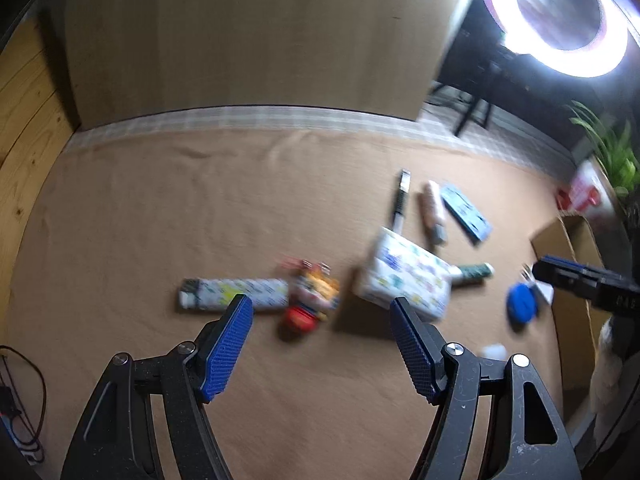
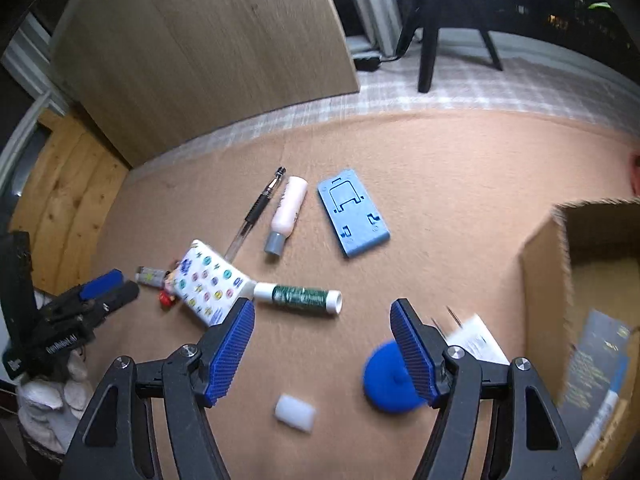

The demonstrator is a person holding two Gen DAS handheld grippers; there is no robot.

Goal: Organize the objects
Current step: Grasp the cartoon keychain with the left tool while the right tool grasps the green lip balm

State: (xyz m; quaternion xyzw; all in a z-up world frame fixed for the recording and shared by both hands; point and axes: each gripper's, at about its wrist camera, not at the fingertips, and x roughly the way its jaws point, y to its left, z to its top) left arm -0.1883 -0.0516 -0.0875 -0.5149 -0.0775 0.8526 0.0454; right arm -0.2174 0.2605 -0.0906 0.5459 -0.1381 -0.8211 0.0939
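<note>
Centrally bare felt (image 2: 440,184), cardboard box (image 2: 548,264) rightward

A lit ring light (image 1: 560,20), a green plant (image 1: 612,152) and a wooden panel (image 2: 200,48) surround the tan cloth (image 2: 440,180).

Domestic room used as a recording set: tan cloth (image 2: 440,168) over checked floor mat (image 2: 460,84), wood-panel wall (image 1: 24,120), lit ring light (image 1: 560,16), potted plant (image 1: 612,152), cardboard box (image 2: 592,264).
</note>
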